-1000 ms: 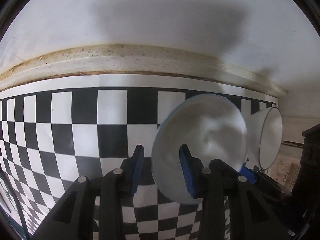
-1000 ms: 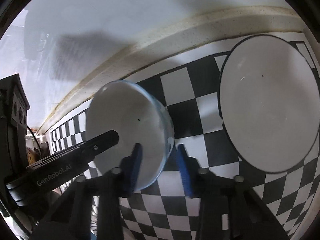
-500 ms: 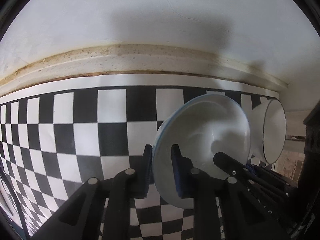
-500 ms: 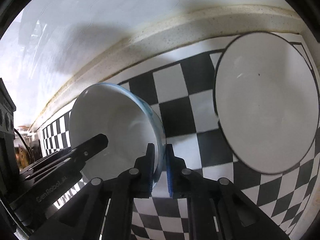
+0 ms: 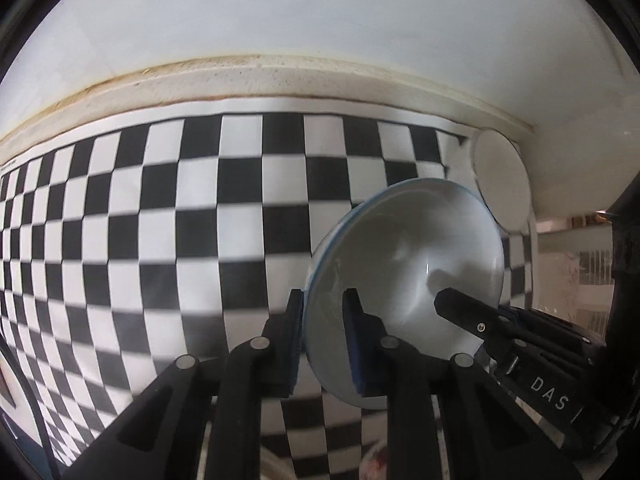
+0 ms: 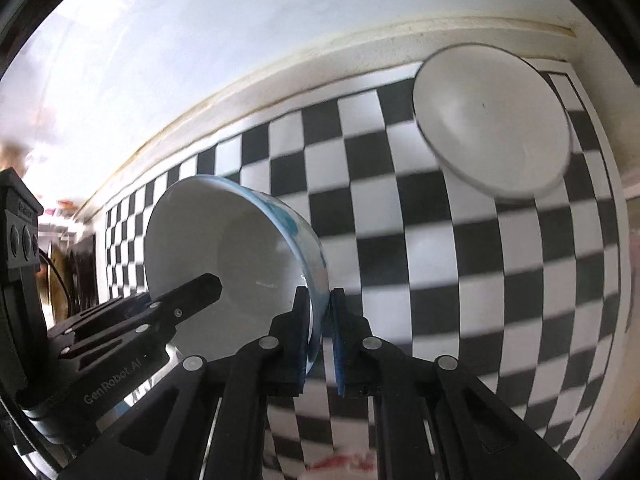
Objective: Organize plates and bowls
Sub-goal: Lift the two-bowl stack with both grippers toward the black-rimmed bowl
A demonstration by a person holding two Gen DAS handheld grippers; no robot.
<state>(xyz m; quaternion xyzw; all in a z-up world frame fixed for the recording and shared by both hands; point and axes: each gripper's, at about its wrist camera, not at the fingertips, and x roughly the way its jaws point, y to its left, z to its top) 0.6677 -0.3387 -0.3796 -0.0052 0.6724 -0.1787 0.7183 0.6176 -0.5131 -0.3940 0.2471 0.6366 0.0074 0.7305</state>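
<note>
A white bowl with a blue rim (image 5: 404, 264) is held between both grippers above the checkered surface. My left gripper (image 5: 322, 332) is shut on its left rim, one finger inside and one outside. My right gripper (image 6: 320, 332) is shut on the opposite rim of the same bowl (image 6: 224, 252). Each gripper's fingers show in the other's view, at the bowl's far side. A second white bowl with a dark rim (image 6: 492, 136) stands farther off at the surface's far right; it also shows in the left wrist view (image 5: 502, 184).
The black and white checkered surface (image 5: 160, 220) spreads under both grippers. A cream ledge (image 5: 280, 80) and a white wall border its far side. Dark equipment (image 6: 20, 248) stands at the left edge of the right wrist view.
Both grippers closed on the blue-rimmed bowl's rim and then pulled it back and up. The checkered surface and the dark-rimmed bowl now look farther away.
</note>
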